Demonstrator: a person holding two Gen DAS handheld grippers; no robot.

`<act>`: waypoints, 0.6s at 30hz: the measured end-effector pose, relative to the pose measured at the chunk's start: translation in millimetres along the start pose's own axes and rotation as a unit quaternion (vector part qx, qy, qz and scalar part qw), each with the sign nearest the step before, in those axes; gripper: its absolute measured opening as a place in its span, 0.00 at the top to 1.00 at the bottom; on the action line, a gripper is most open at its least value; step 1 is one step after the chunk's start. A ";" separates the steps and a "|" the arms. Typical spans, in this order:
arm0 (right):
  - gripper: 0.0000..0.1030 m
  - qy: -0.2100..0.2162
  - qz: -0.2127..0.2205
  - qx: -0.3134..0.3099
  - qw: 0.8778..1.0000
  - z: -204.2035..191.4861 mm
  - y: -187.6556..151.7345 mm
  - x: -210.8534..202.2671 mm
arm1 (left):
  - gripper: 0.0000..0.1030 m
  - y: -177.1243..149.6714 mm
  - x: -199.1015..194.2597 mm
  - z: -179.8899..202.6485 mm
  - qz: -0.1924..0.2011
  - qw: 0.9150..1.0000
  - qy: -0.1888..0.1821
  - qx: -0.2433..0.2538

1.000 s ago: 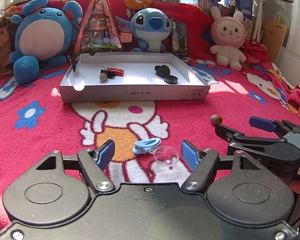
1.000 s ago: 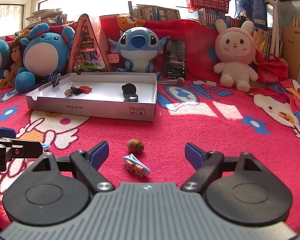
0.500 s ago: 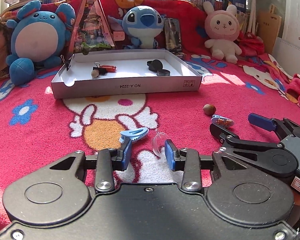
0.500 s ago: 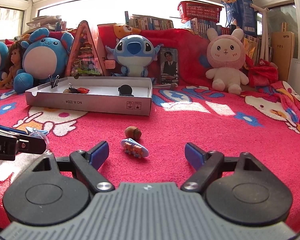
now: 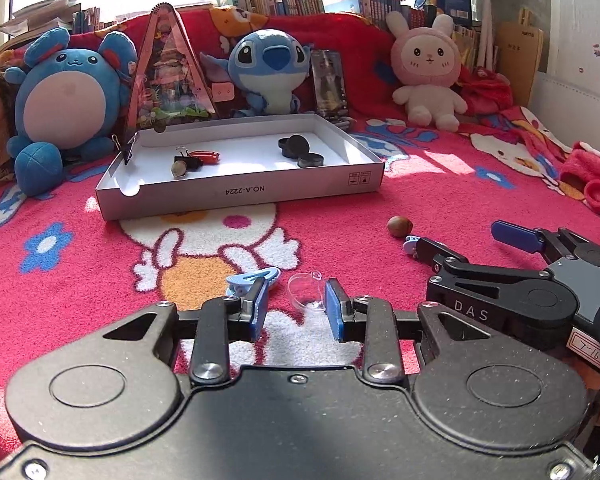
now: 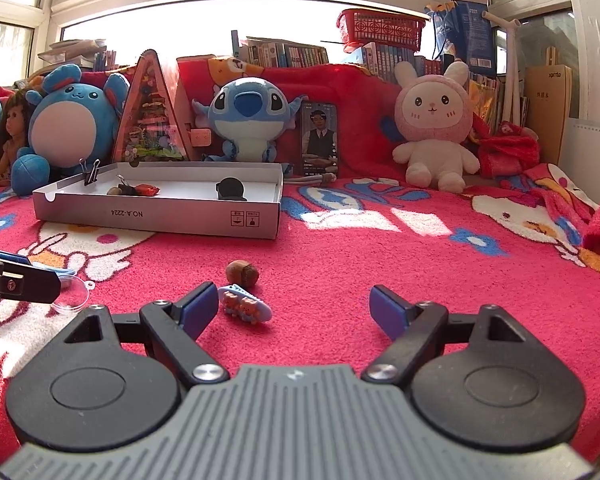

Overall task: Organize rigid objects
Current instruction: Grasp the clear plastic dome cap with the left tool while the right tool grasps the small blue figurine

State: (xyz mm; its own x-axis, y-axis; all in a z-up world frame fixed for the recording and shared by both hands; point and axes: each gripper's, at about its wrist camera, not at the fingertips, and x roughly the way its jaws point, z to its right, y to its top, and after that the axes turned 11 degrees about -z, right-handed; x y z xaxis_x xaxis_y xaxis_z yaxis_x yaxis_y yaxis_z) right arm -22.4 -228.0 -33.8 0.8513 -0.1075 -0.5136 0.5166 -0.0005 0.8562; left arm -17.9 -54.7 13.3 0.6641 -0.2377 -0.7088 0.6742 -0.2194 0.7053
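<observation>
A white cardboard box lid [image 5: 240, 194] lies on the red blanket and holds binder clips, a nut and black round pieces. My left gripper [image 5: 294, 312] stands partly closed with its blue pads either side of a clear plastic dome [image 5: 306, 292], which touches the right pad. A light blue hair clip [image 5: 252, 278] lies beside the left pad. My right gripper [image 6: 290, 308] is open and empty just above the blanket; a blue hair clip with little bears [image 6: 244, 308] lies by its left pad, and a brown acorn [image 6: 242, 273] lies just beyond.
Plush toys, a doll and a triangular display case [image 6: 150, 120] line the back of the blanket behind the lid [image 6: 160, 216]. A phone [image 6: 320, 138] leans against the red cushion. The right gripper's body [image 5: 520, 292] is close to the left gripper's right side.
My left gripper closed from wide open toward the clear dome, then opened a little. My right gripper lowered and stayed open over the bear clip.
</observation>
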 end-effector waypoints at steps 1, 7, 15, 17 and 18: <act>0.13 -0.001 0.001 0.002 1.000 1.4 -0.1 -0.2 | 0.71 -0.2 2.1 2.3 -0.001 1.000 -0.001 0.001; 0.13 -0.009 -0.003 0.003 1.000 10.3 -0.5 -1.6 | 0.71 -0.3 18.8 13.3 -0.014 1.000 0.002 0.021; 0.21 0.011 -0.008 -0.002 1.000 5.1 -1.8 -5.2 | 0.76 3.3 19.5 13.0 -0.008 1.000 0.005 0.027; 0.26 0.024 -0.009 -0.005 1.000 0.5 -1.8 -6.4 | 0.75 5.5 16.7 9.7 -0.004 1.000 0.008 0.024; 0.28 0.028 -0.010 -0.007 1.000 -1.7 -1.6 -6.7 | 0.75 6.2 15.7 8.4 -0.003 1.000 0.009 0.022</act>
State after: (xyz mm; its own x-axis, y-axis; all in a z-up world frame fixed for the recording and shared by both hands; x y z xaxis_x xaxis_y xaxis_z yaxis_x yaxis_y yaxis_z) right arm -28.7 -225.6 -31.8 0.8443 -0.0520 -0.5334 0.5346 0.0120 0.8450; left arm -6.0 -67.8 6.7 0.6665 -0.2192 -0.7126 0.6630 -0.2627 0.7010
